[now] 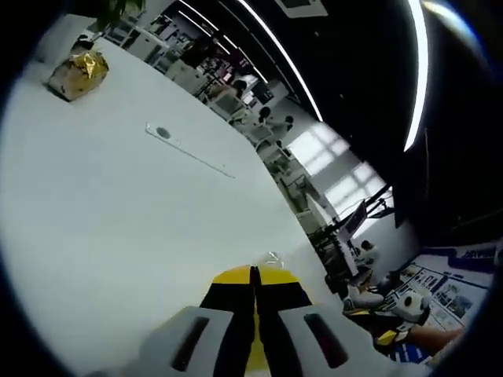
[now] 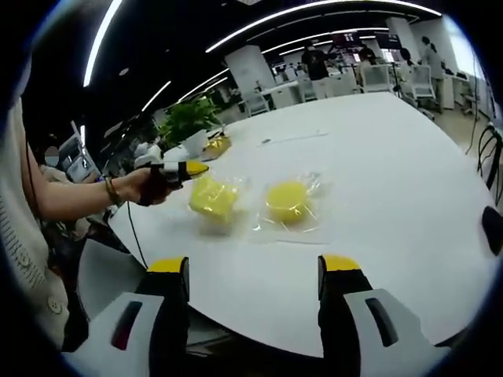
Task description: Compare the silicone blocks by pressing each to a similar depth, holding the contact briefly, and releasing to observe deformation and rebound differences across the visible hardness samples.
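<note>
- So far the pressing looks barely begun, as a judgement: two yellow silicone samples lie in clear wrappers on the white worktop, both apparently whole and in place, and nothing in the pictures says whether either has been tested.
- Left block, chunkier and squarish, sits nearest the left hand-held gripper; the round block lies just beside it to the right, apart from it, on a flat clear sheet.
- In the right gripper view the left hand-held gripper's yellow tip hangs just above and to the left of the squarish block; whether it touches the wrapper I cannot tell.
- A person's hand grips that tool, wrist with a bracelet, forearm reaching in from the view's left edge.
- In its own view the left hand-held gripper has its jaws closed together, tips meeting with nothing between them, aimed across bare worktop.
- Right hand-held gripper is held back at the near edge of the worktop, jaws wide apart and empty, pointed toward both blocks and well short of them.
- What remains, judged from this: press, hold and release on each sample in turn.
- Farther off lie a gold-wrapped bundle and a potted plant.
</note>
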`<action>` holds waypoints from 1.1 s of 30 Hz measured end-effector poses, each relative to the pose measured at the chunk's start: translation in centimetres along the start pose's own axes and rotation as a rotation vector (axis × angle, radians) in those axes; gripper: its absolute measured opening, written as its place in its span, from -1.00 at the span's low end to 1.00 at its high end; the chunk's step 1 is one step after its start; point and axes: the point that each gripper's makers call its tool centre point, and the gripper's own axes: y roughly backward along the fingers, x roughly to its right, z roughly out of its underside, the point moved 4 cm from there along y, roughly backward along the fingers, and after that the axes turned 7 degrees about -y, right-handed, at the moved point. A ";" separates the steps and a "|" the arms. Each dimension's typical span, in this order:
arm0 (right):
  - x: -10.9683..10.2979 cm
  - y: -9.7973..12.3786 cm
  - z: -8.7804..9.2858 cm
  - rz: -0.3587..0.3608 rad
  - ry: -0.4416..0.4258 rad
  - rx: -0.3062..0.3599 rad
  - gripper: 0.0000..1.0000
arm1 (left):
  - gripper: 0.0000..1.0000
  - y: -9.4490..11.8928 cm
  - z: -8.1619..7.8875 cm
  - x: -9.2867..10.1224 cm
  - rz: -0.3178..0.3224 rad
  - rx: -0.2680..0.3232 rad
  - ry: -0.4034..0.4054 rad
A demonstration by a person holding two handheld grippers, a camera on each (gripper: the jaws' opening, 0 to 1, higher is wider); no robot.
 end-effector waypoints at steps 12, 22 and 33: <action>-0.8 1.2 -0.4 -0.028 0.025 0.051 0.24 | -1.00 1.2 0.6 4.9 0.062 -0.006 -0.040; -1.5 1.9 -2.2 -0.066 0.093 0.074 0.30 | -1.00 2.8 0.3 7.2 0.076 -0.035 -0.147; -3.3 1.4 -4.1 -0.142 0.202 0.070 0.34 | -1.00 4.6 -0.1 9.5 0.106 -0.085 -0.275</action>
